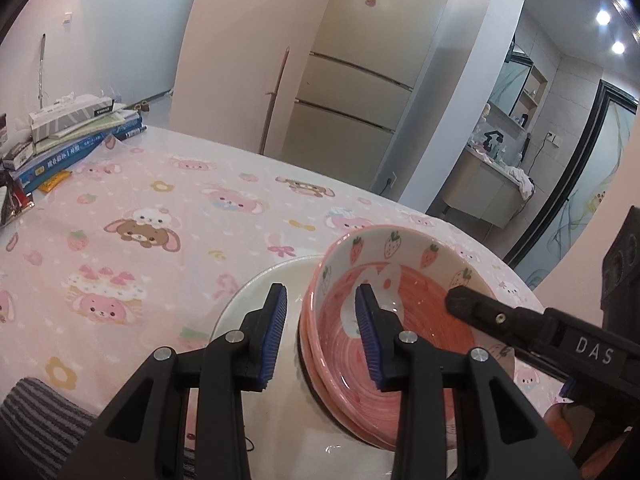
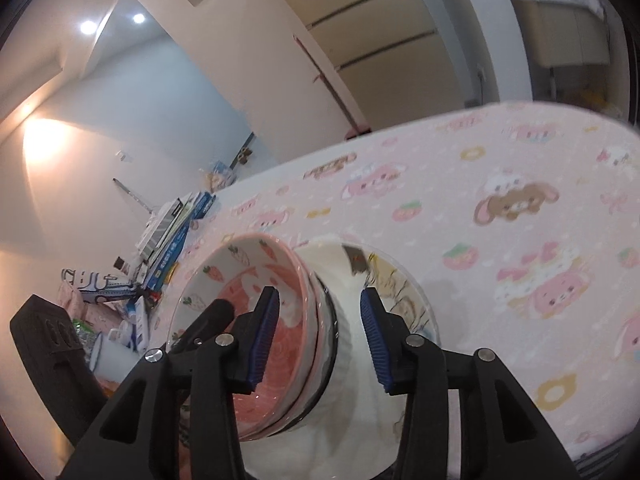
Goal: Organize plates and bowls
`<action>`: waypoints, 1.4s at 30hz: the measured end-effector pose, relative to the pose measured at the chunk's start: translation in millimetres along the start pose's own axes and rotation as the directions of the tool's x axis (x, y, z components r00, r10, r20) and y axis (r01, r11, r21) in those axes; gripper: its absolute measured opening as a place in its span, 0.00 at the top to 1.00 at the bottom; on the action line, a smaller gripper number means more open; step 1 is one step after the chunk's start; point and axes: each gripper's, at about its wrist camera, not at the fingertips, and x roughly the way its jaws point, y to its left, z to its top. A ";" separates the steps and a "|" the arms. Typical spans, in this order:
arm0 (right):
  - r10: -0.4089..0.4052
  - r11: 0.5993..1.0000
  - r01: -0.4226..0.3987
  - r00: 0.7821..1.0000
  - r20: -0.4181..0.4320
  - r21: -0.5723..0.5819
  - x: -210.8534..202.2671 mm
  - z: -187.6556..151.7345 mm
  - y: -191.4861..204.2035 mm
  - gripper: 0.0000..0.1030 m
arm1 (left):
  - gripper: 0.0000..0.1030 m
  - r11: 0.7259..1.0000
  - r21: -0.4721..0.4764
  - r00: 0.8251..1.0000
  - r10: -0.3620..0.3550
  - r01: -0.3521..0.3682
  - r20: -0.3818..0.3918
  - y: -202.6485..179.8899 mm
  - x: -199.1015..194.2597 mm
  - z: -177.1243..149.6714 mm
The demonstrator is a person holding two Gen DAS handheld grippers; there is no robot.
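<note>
Pink glaze fills the left wrist view: a strawberry-patterned bowl (image 1: 394, 304) sits on top of a nested stack of bowls, which rests on a white plate (image 1: 256, 292) on a table under a pink cartoon tablecloth (image 1: 140, 216). The left gripper (image 1: 322, 300) has its jaws spread, one blue pad outside the bowl's near rim over the plate, the other inside the bowl; neither pad visibly presses on the rim. To its right, a black finger of the right gripper (image 1: 500, 316) reaches in over the bowl's far side. Well beyond the left gripper's tips and off to its left, a pile of books and boxes (image 1: 76, 128) sits at the table's edge, and a beige fridge (image 1: 360, 92) stands past the table.

From the right wrist, which sees the scene tilted, the right gripper (image 2: 318, 300) straddles the stack with its jaws apart. Its left pad lies inside the pink bowl (image 2: 256, 280); its right pad stands beyond the stack, over the white plate (image 2: 404, 288), touching neither. A dark-rimmed white bowl (image 2: 332, 344) shows beneath the pink one. Left of this gripper, the left gripper's (image 2: 208, 320) black finger crosses the bowl's rim.
</note>
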 end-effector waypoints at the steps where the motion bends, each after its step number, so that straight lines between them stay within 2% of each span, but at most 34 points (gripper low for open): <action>1: -0.006 1.000 0.006 1.000 0.012 -0.002 -3.0 1.1 -0.4 0.53 | 0.61 1.000 0.006 1.000 0.003 -0.003 0.014 -0.1 -3.3 0.8; 2: -0.014 1.000 0.014 1.000 0.022 -0.001 -6.4 1.7 -1.1 0.53 | 0.59 1.000 0.016 0.999 0.008 -0.009 0.031 -1.0 -7.7 1.5; 4: -0.044 0.999 0.044 0.998 0.045 -0.004 -14.5 3.7 -2.1 0.53 | 0.49 0.998 0.056 0.997 0.023 -0.027 0.067 -5.9 -17.9 2.9; 7: -0.081 0.996 0.085 0.991 0.107 -0.029 -31.8 6.8 2.0 0.53 | 0.38 0.981 0.171 0.985 0.065 -0.092 0.158 -18.2 -38.5 6.1; 9: -0.102 0.992 0.112 0.982 0.158 -0.058 -46.4 8.1 6.5 0.53 | 0.30 0.980 0.180 0.979 0.045 -0.081 0.200 -19.6 -55.1 11.5; 11: -0.117 0.985 0.142 0.966 0.229 -0.096 -66.6 8.6 14.5 0.51 | 0.28 0.982 0.178 0.972 0.014 -0.057 0.235 -19.3 -72.6 18.4; 12: -0.119 0.982 0.151 0.959 0.257 -0.111 -75.7 9.5 17.8 0.49 | 0.26 0.982 0.181 0.966 0.012 -0.060 0.257 -20.1 -80.6 20.6; 13: -0.118 0.979 0.160 0.950 0.289 -0.127 -85.5 9.3 21.9 0.42 | 0.22 0.980 0.188 0.959 0.011 -0.067 0.285 -21.2 -89.7 22.9; 14: -0.113 0.974 0.172 0.935 0.337 -0.149 -99.5 8.0 27.9 0.35 | 0.19 0.977 0.198 0.949 0.009 -0.075 0.315 -22.3 -99.7 25.7; 16: -0.106 0.962 0.198 0.907 0.408 -0.190 -121.7 5.8 38.8 0.33 | 0.05 0.973 0.212 0.932 0.012 -0.095 0.363 -25.1 -115.8 30.9; 17: -0.104 0.953 0.216 0.891 0.441 -0.212 -132.6 4.4 44.5 0.32 | 0.03 0.970 0.214 0.921 0.022 -0.114 0.389 -24.7 -124.2 34.0; 19: -0.107 0.943 0.244 0.867 0.487 -0.227 -150.3 2.7 51.0 0.27 | 0.01 0.963 0.228 0.893 0.027 -0.144 0.450 -25.6 -141.3 37.1; 21: -0.105 0.945 0.248 0.845 0.524 -0.212 -169.4 1.4 55.5 0.21 | 0.01 0.957 0.248 0.876 0.012 -0.150 0.482 -26.3 -154.2 39.7; 22: -0.091 0.950 0.234 0.840 0.535 -0.206 -178.2 0.8 56.7 0.17 | 0.01 0.956 0.254 0.871 0.004 -0.147 0.491 -25.0 -160.1 40.7; 24: -0.062 0.959 0.207 0.824 0.563 -0.196 -196.7 -2.5 58.0 0.15 | 0.01 0.954 0.270 0.865 -0.021 -0.133 0.502 -25.5 -173.1 41.5; 25: -0.060 0.959 0.209 0.808 0.585 -0.190 -205.2 -5.3 59.4 0.14 | 0.01 0.953 0.278 0.863 -0.038 -0.121 0.505 -23.9 -180.3 42.6; 26: -0.063 0.956 0.225 0.781 0.621 -0.186 -214.8 -9.9 62.3 0.09 | 0.01 0.954 0.279 0.853 -0.056 -0.107 0.519 -21.7 -188.6 41.9; 27: -0.065 0.953 0.239 0.758 0.649 -0.184 -222.0 -15.3 65.0 0.05 | 0.01 0.957 0.275 0.834 -0.075 -0.094 0.546 -18.7 -198.3 40.5; 28: -0.066 0.951 0.253 0.726 0.684 -0.176 -229.1 -21.3 68.0 0.00 | 0.00 0.957 0.277 0.819 -0.089 -0.088 0.567 -17.1 -205.9 38.6; 29: -0.068 0.950 0.263 0.696 0.715 -0.166 -235.2 -27.6 71.6 0.00 | 0.00 0.954 0.285 0.808 -0.097 -0.090 0.581 -19.5 -213.1 35.0; 30: -0.066 0.948 0.271 0.681 0.729 -0.167 -239.9 -32.7 75.4 0.00 | 0.00 0.951 0.295 0.800 -0.103 -0.095 0.591 -19.8 -218.2 33.4; 32: -0.053 0.940 0.282 0.676 0.735 -0.192 -246.3 -38.3 82.0 0.00 | 0.00 0.949 0.301 0.785 -0.113 -0.097 0.609 -20.2 -224.7 29.9; 34: -0.033 0.932 0.284 0.688 0.725 -0.226 -249.4 -44.4 87.3 0.00 | 0.00 0.950 0.298 0.783 -0.117 -0.091 0.611 -19.9 -226.1 27.0; 36: -0.028 0.925 0.293 0.688 0.725 -0.243 -248.3 -50.4 89.7 0.00 | 0.00 0.948 0.307 0.789 -0.127 -0.081 0.601 -19.1 -225.0 22.7; 39: -0.039 0.900 0.340 0.688 0.724 -0.274 -236.1 -58.7 91.7 0.00 | 0.00 0.925 0.363 0.804 -0.132 -0.110 0.579 -19.6 -217.7 13.9; 42: -0.063 0.884 0.365 0.711 0.701 -0.291 -218.9 -68.1 87.5 0.00 | 0.00 0.909 0.392 0.822 -0.113 -0.141 0.558 -20.3 -206.1 2.6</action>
